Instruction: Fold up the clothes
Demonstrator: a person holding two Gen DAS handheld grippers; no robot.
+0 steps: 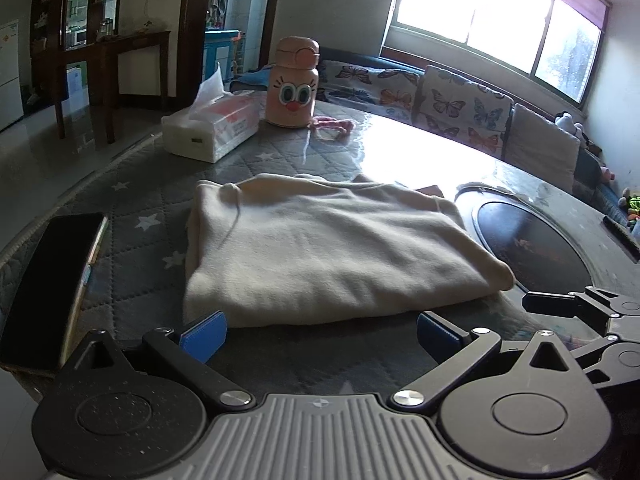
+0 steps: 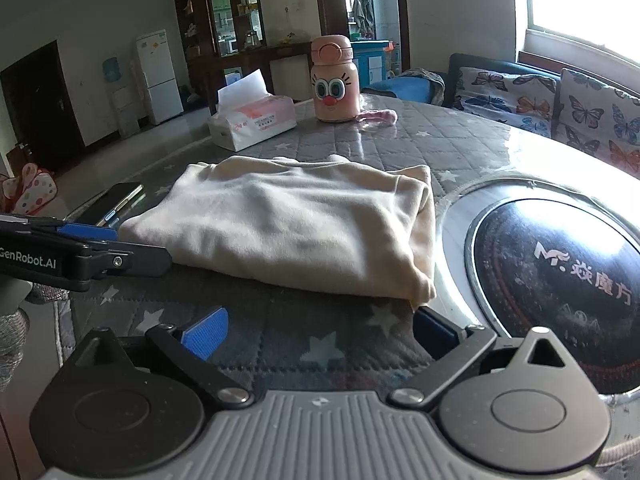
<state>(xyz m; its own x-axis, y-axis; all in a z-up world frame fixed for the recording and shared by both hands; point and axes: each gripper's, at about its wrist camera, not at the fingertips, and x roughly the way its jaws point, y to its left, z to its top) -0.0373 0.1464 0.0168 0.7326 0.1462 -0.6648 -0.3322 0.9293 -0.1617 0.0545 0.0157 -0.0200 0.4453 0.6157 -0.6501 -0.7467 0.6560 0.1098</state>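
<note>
Both open and empty: our left hand-held gripper [image 1: 318, 330] and right hand-held gripper [image 2: 320, 330] sit at the bench's near edge, just short of the folded cream garment [image 1: 332, 248] mid-bench. It looks folded; any further fold needs both near corners pinched evenly. Smartphone [image 1: 48, 288] left, tissue pack [image 1: 212, 128] and cartoon-face bottle [image 1: 294, 84] far side.

We are in a home's living-dining room: a butterfly-print sofa [image 1: 448, 104] lines the window wall, a white fridge [image 2: 159, 76] and dark wooden display cabinet [image 2: 224, 20] stand behind, and a tissue pack [image 2: 254, 122] sits on the quilted table cover [image 2: 320, 344].
</note>
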